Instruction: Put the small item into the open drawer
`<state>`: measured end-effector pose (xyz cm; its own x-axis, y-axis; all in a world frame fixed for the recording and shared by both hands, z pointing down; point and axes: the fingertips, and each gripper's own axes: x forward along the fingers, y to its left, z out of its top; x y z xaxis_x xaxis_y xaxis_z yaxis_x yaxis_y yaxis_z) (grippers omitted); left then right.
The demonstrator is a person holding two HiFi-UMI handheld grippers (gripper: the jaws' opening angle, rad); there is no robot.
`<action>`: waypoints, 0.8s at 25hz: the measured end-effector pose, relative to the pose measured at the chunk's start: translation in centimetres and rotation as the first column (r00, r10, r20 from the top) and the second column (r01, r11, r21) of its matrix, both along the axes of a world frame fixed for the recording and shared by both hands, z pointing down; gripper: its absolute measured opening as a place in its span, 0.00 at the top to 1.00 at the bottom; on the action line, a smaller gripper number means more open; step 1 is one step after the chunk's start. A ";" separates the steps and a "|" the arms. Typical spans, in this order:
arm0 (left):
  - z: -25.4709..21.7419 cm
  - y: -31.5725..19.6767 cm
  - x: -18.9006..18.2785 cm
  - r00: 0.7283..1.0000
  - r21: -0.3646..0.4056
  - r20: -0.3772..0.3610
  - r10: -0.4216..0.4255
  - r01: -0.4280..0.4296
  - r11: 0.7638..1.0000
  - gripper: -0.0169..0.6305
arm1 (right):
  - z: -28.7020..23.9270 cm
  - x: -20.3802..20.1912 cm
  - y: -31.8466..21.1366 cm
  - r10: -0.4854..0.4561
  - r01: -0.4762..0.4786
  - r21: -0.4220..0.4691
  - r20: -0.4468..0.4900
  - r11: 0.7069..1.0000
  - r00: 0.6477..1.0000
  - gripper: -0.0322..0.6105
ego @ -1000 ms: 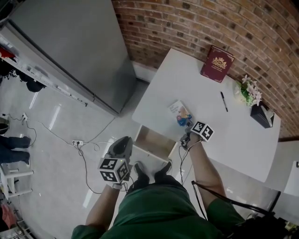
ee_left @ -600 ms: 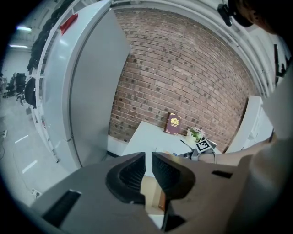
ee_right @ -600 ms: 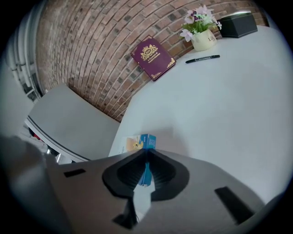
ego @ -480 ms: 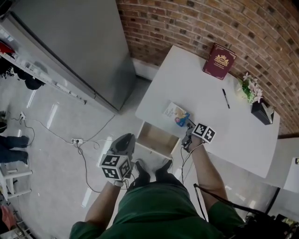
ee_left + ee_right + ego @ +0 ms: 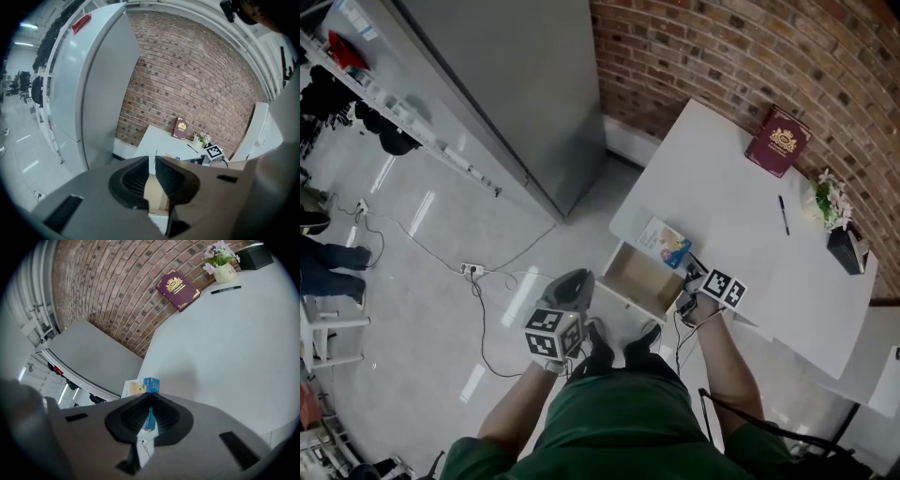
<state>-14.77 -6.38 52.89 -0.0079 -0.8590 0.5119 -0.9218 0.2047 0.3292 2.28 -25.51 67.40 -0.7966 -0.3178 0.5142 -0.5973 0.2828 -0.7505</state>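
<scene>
- In the head view, a flat printed packet [image 5: 664, 242] is being held at the near edge of the white worktop [image 5: 741, 202], just above the back of the open drawer [image 5: 639, 279]. Whether it is being rested on the worktop cannot be told. The right gripper [image 5: 688, 272] is being partly hidden by its marker cube [image 5: 724, 289]. The left gripper [image 5: 574, 281] is being held over the floor [image 5: 441, 281], just beside the drawer.
- In the left gripper view, the dark ribbed fingers [image 5: 174, 180] are being kept a narrow slit apart, with nothing between them. Only a strip of the drawer's pale inside is being shown through the slit.
- In the right gripper view, the fingers [image 5: 164, 416] are being closed on the thin packet, seen edge-on. Its blue end is being left sticking out past the tips, and the rest is mostly being covered. A maroon book [image 5: 178, 288] with a gold crest and a pen [image 5: 226, 289] are being shown on the smooth worktop beyond.
</scene>
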 end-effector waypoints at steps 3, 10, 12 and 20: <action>0.1 1.0 -1.2 1.000 0.003 0.001 -0.024 0.024 1.000 0.91 | -0.6 -1.7 2.2 -0.044 0.043 0.004 0.029 0.999 0.999 0.92; 1.2 2.4 -2.2 0.999 -0.014 -0.017 -0.035 0.035 0.999 0.91 | -0.7 -3.6 6.6 -0.129 0.128 0.047 0.030 0.991 0.991 0.92; 1.9 2.4 -2.2 0.999 -0.025 -0.020 -0.028 0.028 0.999 0.91 | -0.2 -3.5 7.5 -0.137 0.136 0.048 0.021 0.990 0.990 0.92; 5.1 2.5 -0.7 0.998 -0.086 -0.046 0.032 -0.036 0.996 0.91 | 3.2 -0.7 11.1 -0.110 0.110 -0.002 -0.012 0.994 0.994 0.92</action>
